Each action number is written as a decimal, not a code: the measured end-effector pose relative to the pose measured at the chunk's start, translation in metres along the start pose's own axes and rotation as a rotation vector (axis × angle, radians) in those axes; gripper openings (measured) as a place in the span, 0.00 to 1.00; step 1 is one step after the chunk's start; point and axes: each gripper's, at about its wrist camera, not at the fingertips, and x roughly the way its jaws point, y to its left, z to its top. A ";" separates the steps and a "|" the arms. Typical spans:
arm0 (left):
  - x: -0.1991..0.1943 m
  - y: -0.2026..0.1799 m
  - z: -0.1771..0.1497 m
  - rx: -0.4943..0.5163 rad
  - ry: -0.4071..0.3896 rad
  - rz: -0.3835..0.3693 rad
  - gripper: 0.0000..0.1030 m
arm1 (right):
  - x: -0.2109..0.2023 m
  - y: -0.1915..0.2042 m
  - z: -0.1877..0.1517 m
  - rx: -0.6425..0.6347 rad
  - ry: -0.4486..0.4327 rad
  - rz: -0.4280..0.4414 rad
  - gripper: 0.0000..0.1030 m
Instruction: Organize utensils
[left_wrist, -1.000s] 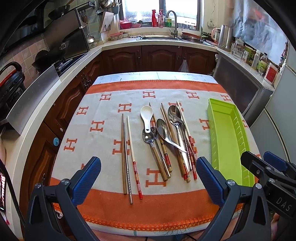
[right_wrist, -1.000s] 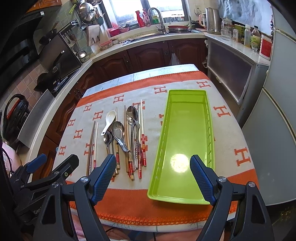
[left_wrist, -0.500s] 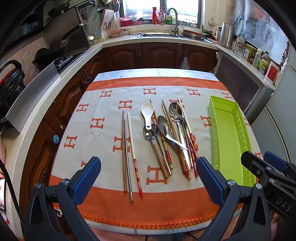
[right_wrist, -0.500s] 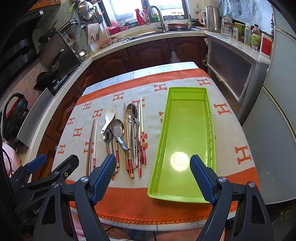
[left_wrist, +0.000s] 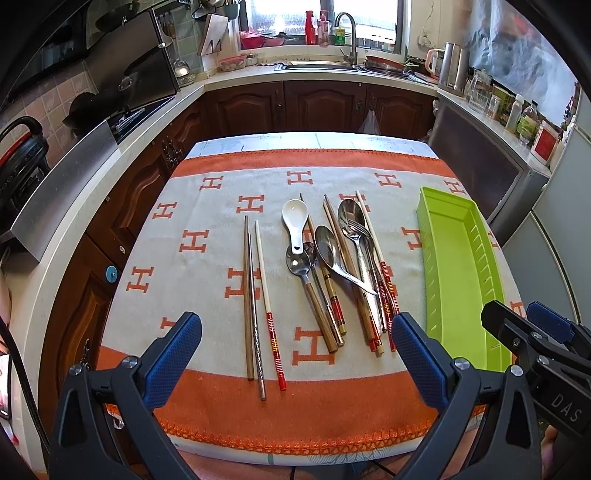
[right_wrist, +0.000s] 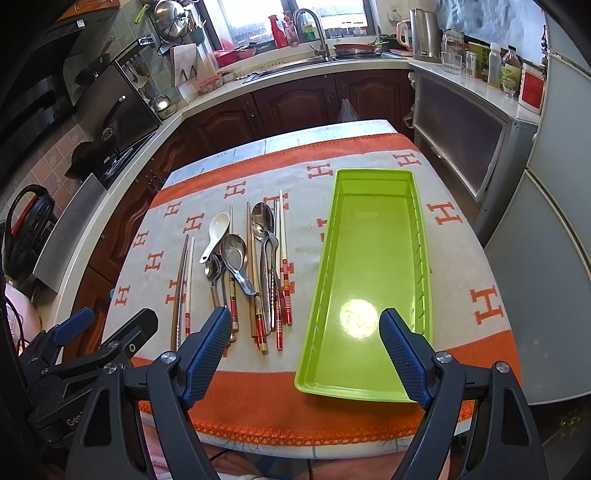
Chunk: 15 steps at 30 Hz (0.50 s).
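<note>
Utensils, a whole jumble of them, lie on the orange-and-grey cloth (left_wrist: 207, 295) just left of the green tray (right_wrist: 373, 258), and nothing is in that tray yet! Both tongs hover at the near edge of the cloth: the left gripper (left_wrist: 295, 354) spread wide with nothing between its blue pads, the right gripper (right_wrist: 306, 350) equally released, poised over the tray's near end. Nearest the tray sits the tangled heap, with steel spoons (left_wrist: 328, 247) and a fork (left_wrist: 360, 236) crossing wood chopsticks (left_wrist: 384, 280) with red-banded ends. These look light and stiff, and polished steel is likely slippery, so a pinch across a handle, not the bowl, seems wisest. The white ceramic spoon (left_wrist: 295, 221), left of the heap, is probably the fragile one and wants a gentle hold on its short handle. Farthest from the tray, three loose chopsticks (left_wrist: 255, 295) lie parallel and apart from the pile; thin and prone to rolling, I'd guess, best taken mid-length.
</note>
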 end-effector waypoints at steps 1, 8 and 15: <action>0.000 0.000 0.000 0.000 -0.001 -0.001 0.98 | 0.000 0.000 -0.001 0.000 0.000 -0.001 0.81; 0.000 0.001 0.000 0.000 0.000 -0.001 0.98 | 0.000 -0.001 0.000 0.000 0.000 0.000 0.81; 0.001 0.002 -0.001 -0.002 0.006 0.000 0.98 | 0.004 -0.001 0.000 -0.002 0.009 -0.002 0.81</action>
